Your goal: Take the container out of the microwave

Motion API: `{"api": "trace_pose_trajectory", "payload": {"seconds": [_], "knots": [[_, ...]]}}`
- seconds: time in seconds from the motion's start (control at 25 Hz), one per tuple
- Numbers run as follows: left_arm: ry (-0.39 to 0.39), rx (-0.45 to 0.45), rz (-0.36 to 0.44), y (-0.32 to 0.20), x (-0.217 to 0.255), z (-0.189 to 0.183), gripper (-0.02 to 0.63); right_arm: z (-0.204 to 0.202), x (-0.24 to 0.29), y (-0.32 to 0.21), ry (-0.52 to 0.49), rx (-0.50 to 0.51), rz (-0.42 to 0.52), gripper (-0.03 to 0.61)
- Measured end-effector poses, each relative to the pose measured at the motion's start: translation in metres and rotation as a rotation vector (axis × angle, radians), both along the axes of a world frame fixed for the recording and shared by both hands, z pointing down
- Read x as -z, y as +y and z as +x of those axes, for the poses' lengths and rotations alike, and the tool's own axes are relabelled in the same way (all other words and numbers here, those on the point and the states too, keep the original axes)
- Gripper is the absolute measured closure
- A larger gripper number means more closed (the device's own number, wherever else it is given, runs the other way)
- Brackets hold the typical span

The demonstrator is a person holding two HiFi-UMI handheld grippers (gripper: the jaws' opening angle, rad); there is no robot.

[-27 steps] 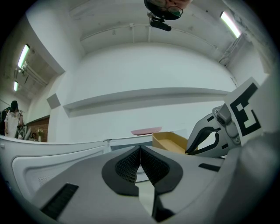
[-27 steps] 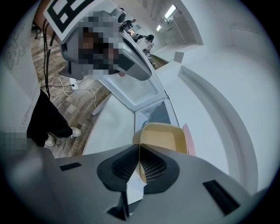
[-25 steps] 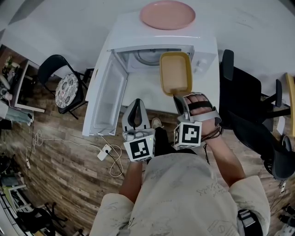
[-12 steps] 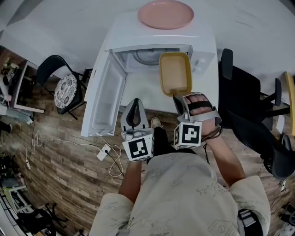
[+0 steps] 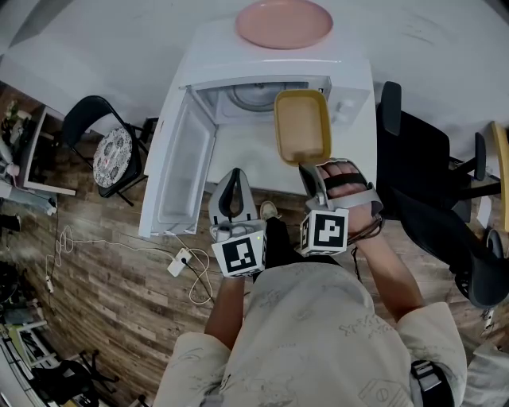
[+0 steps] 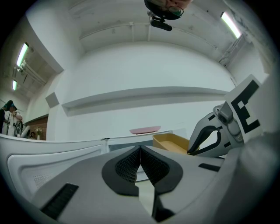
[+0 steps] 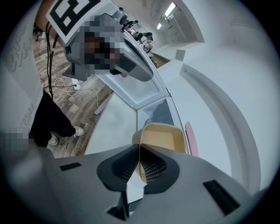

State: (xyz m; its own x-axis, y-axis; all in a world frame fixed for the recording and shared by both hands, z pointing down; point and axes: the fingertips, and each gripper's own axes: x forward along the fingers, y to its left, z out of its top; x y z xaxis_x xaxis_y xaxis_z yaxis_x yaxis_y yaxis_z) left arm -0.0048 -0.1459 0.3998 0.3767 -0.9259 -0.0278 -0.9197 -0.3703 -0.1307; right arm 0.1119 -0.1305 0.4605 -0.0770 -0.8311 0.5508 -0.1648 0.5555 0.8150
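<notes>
Right gripper [image 5: 307, 166]: jaws almost fully together, pinching the near rim of the container; it points forward and somewhat down. In its own view [image 7: 140, 148] the yellow rim sits between the two dark pads.
Container [image 5: 302, 125]: yellow, rectangular, seems empty; it reaches straight out from the right gripper's tips. Its far end is at the mouth of the microwave, and I cannot tell if it rests on something.
Left gripper [image 5: 234, 176]: jaws shut together with nothing between them, as its own view [image 6: 140, 151] shows; it is beside the right gripper, apart from the container, and points level.
Microwave [image 5: 354, 75]: white, ahead of both grippers.
Door [image 5: 187, 167]: swung open, to the left of the left gripper.
Plate [image 5: 284, 22]: pink, lying on top of the microwave, beyond the container.
Table [image 5: 242, 155]: white, below the container and ahead of both grippers.
Office chair [image 5: 421, 183]: black, to the right of the right gripper.
Folding chair [image 5: 107, 139]: black with a patterned cushion, far to the left, beyond the door.
Floor [image 5: 119, 262]: wooden boards, with a white cable [image 5: 159, 248] lying on it at the left of the left gripper.
</notes>
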Motion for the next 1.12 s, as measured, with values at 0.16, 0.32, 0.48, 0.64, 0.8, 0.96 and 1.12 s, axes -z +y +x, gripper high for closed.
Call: {"api": "trace_pose_trajectory", "payload": {"seconds": [0.16, 0.32, 0.48, 0.64, 0.8, 0.96, 1.12], "knots": [[0.002, 0.0, 0.0, -0.0005, -0.001, -0.0011, 0.604, -0.0015, -0.0006, -0.0005, 0.004, 0.005, -0.001, 0.551], [0.001, 0.001, -0.001, -0.0015, -0.0023, -0.0012, 0.605, -0.0022, -0.0014, -0.0014, 0.006, 0.007, -0.004, 0.551], [-0.003, 0.003, -0.011, -0.0005, -0.0035, -0.0019, 0.604, -0.0029, -0.0021, -0.002, 0.009, 0.009, -0.006, 0.551], [-0.014, 0.006, -0.028, 0.0007, -0.006, -0.0037, 0.604, -0.0041, -0.003, -0.0018, 0.01, 0.011, -0.017, 0.551], [-0.014, 0.007, -0.021, 0.0005, -0.0054, -0.0045, 0.604, -0.0053, -0.0044, -0.0013, 0.011, 0.014, -0.019, 0.551], [-0.016, 0.009, -0.032, 0.001, -0.0073, -0.0053, 0.604, -0.0067, -0.0065, 0.0001, 0.01, 0.015, -0.029, 0.551], [-0.015, 0.009, -0.029, 0.0028, -0.007, -0.0061, 0.604, -0.0083, -0.0052, 0.001, 0.013, 0.02, -0.025, 0.551]]}}
